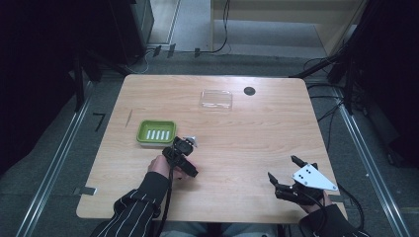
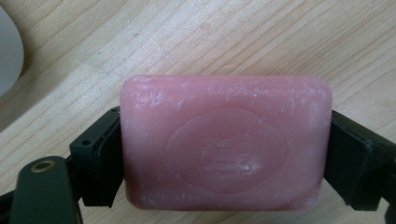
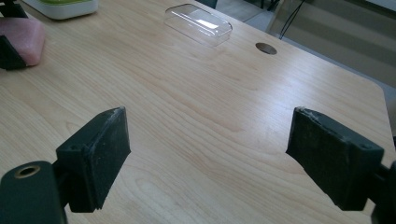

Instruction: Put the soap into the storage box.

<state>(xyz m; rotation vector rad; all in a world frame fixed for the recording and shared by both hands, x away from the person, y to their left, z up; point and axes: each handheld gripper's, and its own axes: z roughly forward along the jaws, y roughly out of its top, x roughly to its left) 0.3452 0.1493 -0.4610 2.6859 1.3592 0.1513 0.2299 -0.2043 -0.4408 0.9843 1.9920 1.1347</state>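
A pink bar of soap (image 2: 226, 144) with a stamped oval lies flat on the wooden table, and my left gripper (image 2: 224, 161) is shut on it, one black pad on each short end. In the high view the left gripper (image 1: 181, 148) stands just right of a green soap dish (image 1: 140, 133) with white ribs inside. The right gripper view shows the soap (image 3: 21, 37) at far left with a black jaw against it. My right gripper (image 1: 282, 168) rests near the table's front right, jaws wide open over bare wood (image 3: 208, 158), nothing between them.
A clear plastic lid (image 1: 216, 98) (image 3: 198, 23) lies at the back middle of the table, with a dark round hole (image 1: 249, 91) (image 3: 266, 48) to its right. The dish's pale base (image 3: 60, 5) is beyond the soap. Cables trail over the floor at the right.
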